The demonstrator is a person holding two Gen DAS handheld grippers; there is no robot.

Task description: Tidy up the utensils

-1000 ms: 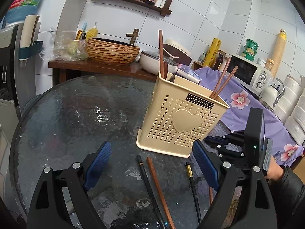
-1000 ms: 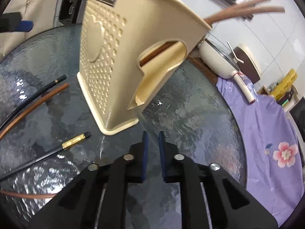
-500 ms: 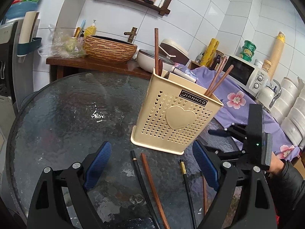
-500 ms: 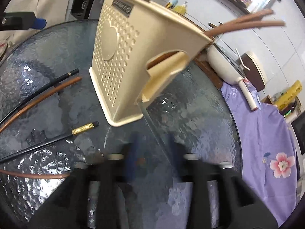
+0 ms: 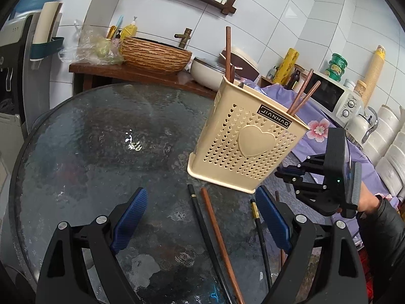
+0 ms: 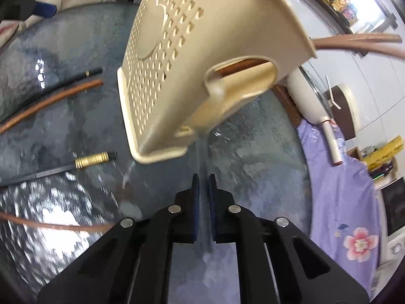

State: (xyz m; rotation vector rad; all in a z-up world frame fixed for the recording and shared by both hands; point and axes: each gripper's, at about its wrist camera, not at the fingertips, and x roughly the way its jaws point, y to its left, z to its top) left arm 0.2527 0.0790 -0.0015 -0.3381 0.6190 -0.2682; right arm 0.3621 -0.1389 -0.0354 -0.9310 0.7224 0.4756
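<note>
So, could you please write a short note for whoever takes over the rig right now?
Left tool: open, empty, above the loose chopsticks.
Right tool: shut on what looks like a thin clear strip beside the perforated beige plastic holder.
Done: at least three brown wooden chopsticks stand in the holder.
Left: two black chopsticks and two brown chopsticks lie on the dark round glass table in front of it.
</note>
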